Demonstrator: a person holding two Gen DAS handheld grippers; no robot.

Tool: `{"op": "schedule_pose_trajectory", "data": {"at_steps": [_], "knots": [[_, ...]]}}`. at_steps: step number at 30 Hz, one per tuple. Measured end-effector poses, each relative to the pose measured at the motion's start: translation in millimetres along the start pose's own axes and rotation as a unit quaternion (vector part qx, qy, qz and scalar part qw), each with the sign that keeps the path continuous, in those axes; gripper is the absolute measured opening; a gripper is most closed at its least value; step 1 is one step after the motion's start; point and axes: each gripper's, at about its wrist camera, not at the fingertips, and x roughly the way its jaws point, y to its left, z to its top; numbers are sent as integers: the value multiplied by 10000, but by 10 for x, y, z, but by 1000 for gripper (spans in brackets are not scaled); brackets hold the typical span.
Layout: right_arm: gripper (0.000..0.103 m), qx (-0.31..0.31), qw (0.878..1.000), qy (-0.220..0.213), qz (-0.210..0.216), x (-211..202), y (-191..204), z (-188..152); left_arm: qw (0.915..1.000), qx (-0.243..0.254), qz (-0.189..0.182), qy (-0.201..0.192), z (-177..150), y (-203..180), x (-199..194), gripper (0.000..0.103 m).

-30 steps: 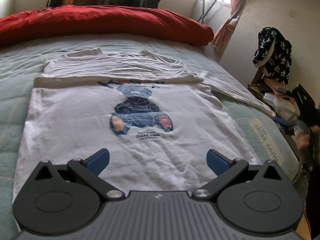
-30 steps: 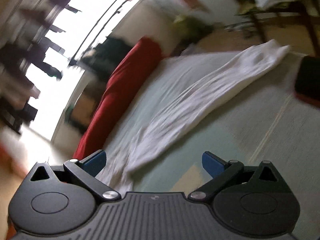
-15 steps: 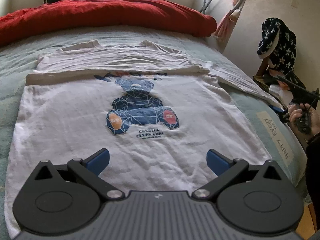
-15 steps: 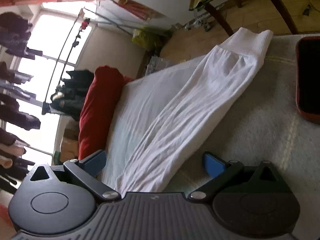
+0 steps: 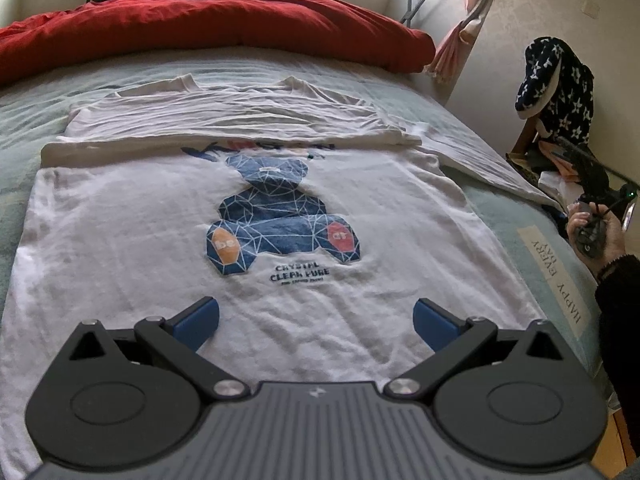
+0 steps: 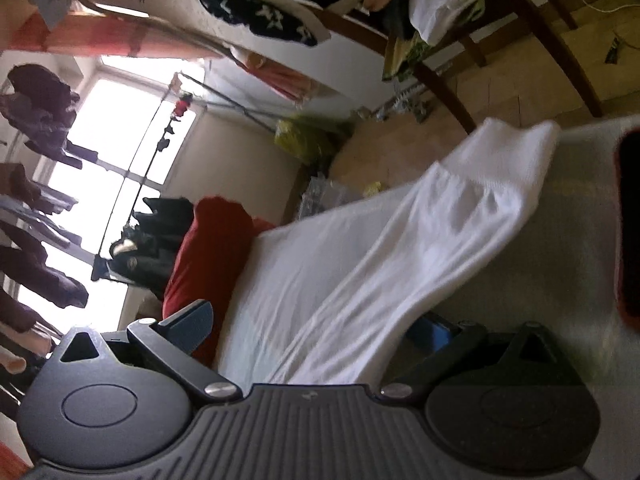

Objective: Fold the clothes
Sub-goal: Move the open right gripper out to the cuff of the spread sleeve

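Left gripper [image 5: 316, 322] jaws released above shirt [image 5: 140, 240] hem; right gripper [image 6: 316, 330] jaws released, straddling sleeve [image 6: 420, 248]; bed [image 5: 516, 216], red duvet [image 5: 208, 24] beyond shirt.

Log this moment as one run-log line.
task: fold clothes | shirt: flat on bed, one sleeve folded across | left gripper: open above hem | right gripper: jaws open around sleeve

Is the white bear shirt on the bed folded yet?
Partly folded: the shirt lies flat, its left sleeve laid across the chest, right sleeve still spread.
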Motion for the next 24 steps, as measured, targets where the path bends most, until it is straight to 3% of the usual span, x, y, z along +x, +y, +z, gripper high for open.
{"op": "schedule_pose_trajectory", "data": {"at_steps": [9, 14, 19, 24], "knots": [[103, -431, 9989, 165, 70, 166, -7, 125, 10000, 27, 26, 14, 1, -26, -3, 102], [103, -222, 9986, 149, 446, 108, -60, 136, 10000, 16, -1, 23, 7, -13, -9, 102], [103, -406, 9984, 343, 179, 249, 66, 169, 10000, 18, -51, 2, -7, -7, -47, 102], [103, -359, 9930, 520, 1003, 184, 219, 108, 10000, -6, 1, -18, -19, 48, -87, 102]]}}
